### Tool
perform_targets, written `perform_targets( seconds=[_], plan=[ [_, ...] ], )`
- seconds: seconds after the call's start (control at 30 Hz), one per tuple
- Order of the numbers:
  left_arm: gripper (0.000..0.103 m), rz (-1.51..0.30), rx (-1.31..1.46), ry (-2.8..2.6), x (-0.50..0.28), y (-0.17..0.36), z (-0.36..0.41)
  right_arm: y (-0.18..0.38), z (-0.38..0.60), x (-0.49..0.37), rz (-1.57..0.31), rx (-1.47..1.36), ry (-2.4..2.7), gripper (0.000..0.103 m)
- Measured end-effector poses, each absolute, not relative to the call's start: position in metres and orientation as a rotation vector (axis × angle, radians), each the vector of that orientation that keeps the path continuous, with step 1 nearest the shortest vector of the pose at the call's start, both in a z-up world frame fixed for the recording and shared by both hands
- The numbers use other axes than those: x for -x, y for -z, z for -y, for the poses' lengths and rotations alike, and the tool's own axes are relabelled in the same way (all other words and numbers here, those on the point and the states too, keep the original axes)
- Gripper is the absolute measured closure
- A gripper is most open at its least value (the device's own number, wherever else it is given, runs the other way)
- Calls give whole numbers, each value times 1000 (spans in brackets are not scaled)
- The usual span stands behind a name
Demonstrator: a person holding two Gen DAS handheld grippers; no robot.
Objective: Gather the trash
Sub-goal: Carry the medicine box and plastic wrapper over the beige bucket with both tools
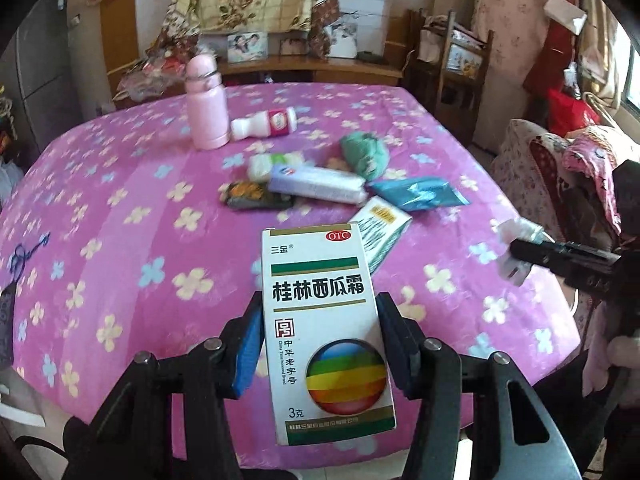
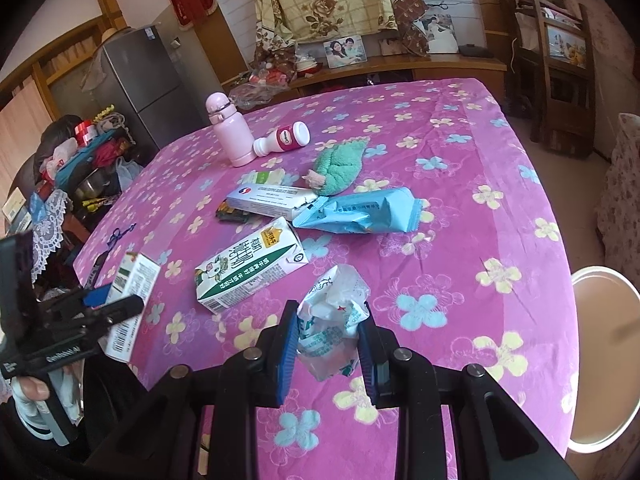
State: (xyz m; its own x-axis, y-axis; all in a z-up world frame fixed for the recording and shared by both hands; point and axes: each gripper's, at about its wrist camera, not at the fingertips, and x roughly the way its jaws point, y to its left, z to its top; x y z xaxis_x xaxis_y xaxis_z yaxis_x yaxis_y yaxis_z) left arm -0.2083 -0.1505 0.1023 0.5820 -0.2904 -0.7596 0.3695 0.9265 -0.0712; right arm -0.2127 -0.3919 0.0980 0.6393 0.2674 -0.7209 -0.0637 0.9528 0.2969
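Trash wrapper (image 2: 334, 320) crumpled in right gripper (image 2: 330, 344), print unreadable.

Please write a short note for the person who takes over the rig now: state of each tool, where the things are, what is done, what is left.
Left tool: shut on the white medicine box, held above the table.
Right tool: shut on a crumpled plastic wrapper.
Still on the pink tablecloth: milk carton, blue packet, long white box, small dark packet, lying white bottle.
Pink flask and green cloth also there.
No bin in view; both held items still need dropping.
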Motion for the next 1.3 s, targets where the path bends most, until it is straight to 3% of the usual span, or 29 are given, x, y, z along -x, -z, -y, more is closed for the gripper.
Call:
perform_targets(
  seconds=[1.3],
  plan=[
    [47, -886, -232, 823, 191, -82, 444, -80, 593, 300, -847, -391, 285, 73]
  ],
)
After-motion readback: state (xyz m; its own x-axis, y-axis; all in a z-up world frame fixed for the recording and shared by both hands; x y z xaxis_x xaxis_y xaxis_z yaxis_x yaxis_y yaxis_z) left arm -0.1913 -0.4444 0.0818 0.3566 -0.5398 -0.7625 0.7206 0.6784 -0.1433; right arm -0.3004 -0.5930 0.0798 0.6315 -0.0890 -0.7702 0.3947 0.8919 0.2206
